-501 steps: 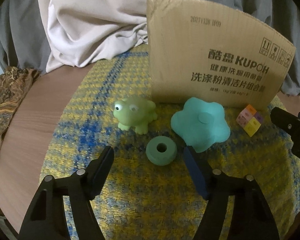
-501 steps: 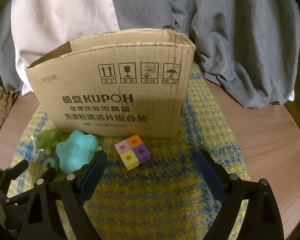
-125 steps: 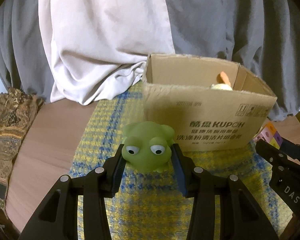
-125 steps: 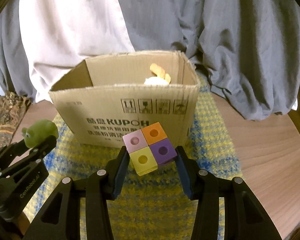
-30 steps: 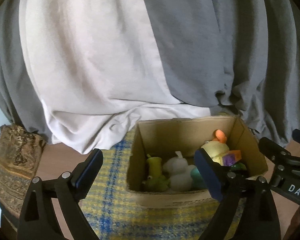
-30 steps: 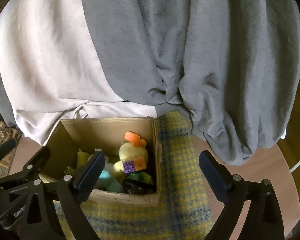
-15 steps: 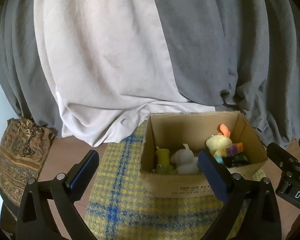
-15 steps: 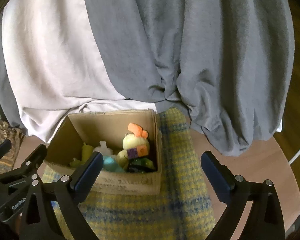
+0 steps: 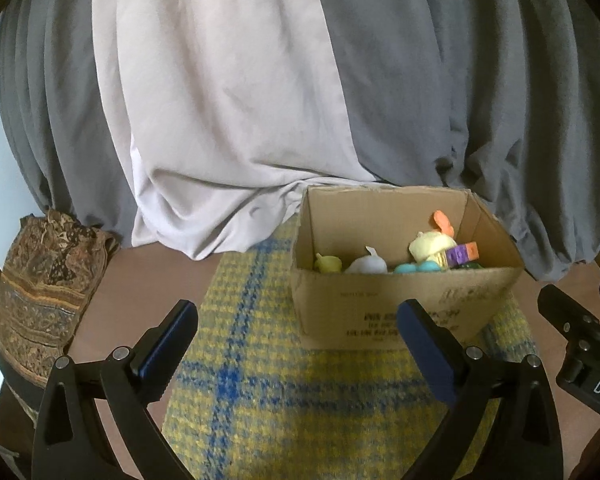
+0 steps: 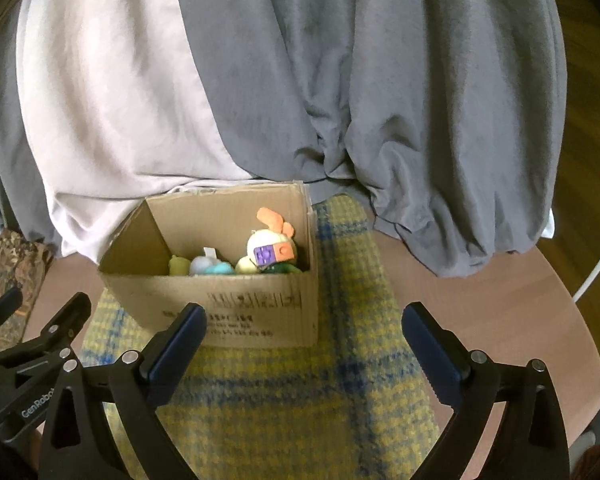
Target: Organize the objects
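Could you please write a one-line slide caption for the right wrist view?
Open right gripper hovers before a cardboard box of toys on a yellow-and-blue plaid cloth.

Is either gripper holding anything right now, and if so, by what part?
Nothing is held. The left gripper and right gripper are both open and empty, in front of the cardboard box.
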`<state>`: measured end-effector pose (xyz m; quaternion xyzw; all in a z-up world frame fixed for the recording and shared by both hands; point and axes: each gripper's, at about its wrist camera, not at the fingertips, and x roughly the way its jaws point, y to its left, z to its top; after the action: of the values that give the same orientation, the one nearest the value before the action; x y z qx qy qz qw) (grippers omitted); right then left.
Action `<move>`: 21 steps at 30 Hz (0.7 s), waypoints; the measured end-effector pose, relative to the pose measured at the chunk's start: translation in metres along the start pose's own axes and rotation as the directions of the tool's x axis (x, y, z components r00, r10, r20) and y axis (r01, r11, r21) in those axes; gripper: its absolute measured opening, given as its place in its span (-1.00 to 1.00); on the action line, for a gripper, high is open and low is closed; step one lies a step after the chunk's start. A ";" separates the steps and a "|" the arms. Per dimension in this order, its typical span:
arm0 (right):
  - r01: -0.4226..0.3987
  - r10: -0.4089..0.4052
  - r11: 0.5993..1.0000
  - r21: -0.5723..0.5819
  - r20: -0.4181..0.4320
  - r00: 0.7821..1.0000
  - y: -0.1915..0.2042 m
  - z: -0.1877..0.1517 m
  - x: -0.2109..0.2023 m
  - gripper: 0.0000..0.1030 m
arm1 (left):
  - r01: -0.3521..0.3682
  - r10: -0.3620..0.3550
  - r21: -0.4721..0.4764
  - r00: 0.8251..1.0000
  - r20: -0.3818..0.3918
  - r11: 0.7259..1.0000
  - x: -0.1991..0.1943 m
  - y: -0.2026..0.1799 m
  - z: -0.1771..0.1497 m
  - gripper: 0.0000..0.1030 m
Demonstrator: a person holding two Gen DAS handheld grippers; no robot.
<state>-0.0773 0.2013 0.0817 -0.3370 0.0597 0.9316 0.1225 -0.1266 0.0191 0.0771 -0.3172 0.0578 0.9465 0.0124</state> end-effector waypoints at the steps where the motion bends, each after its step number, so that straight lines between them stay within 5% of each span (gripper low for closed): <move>1: 0.003 -0.003 1.000 0.000 0.006 1.000 0.000 -0.003 -0.003 0.91 | -0.001 0.001 0.000 1.000 0.004 1.000 -0.003 0.000 -0.003 0.98; 21: 0.005 -0.004 1.000 0.025 -0.033 0.999 -0.008 -0.061 -0.027 0.92 | -0.008 0.007 -0.021 0.999 -0.032 1.000 -0.026 0.009 -0.062 0.99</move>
<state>-0.0180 0.1920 0.0524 -0.3507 0.0725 0.9249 0.1278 -0.0691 0.0033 0.0452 -0.3320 0.0494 0.9420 0.0047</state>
